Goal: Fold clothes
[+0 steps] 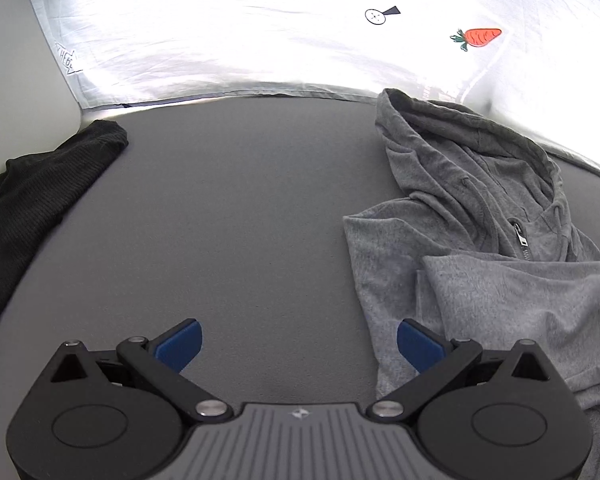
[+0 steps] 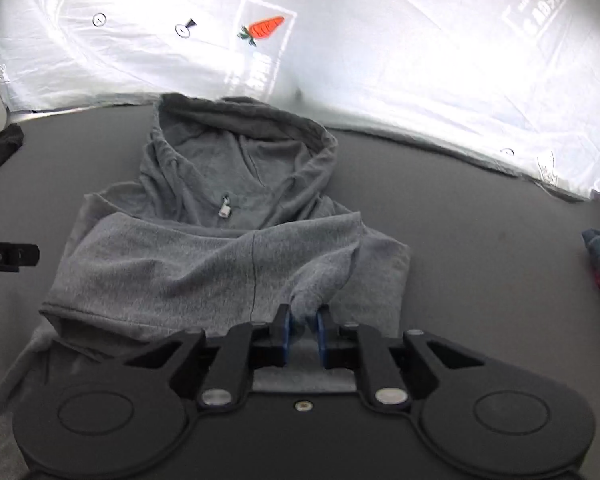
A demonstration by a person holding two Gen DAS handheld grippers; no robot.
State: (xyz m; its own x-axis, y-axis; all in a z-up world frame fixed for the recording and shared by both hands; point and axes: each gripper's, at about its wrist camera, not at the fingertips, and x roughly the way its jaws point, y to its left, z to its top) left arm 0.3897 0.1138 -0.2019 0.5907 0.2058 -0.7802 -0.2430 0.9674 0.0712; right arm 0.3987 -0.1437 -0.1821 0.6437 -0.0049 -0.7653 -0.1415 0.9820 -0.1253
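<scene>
The grey hoodie (image 2: 220,248) lay on the dark table (image 2: 479,248), hood toward the white printed sheet (image 2: 379,60) behind it, with a sleeve drawn across the chest below the zip pull (image 2: 224,210). The right gripper (image 2: 301,330) had its jaws clenched on a pinch of that folded-over cloth near the hoodie's near edge. The left gripper (image 1: 298,344) hovered with jaws spread wide and empty, just left of the hoodie. A fold seemed to be in hand; the next move probably called for laying the gripped cloth flat. A black garment (image 1: 40,208) lay well left of the hoodie. No containers showed.
</scene>
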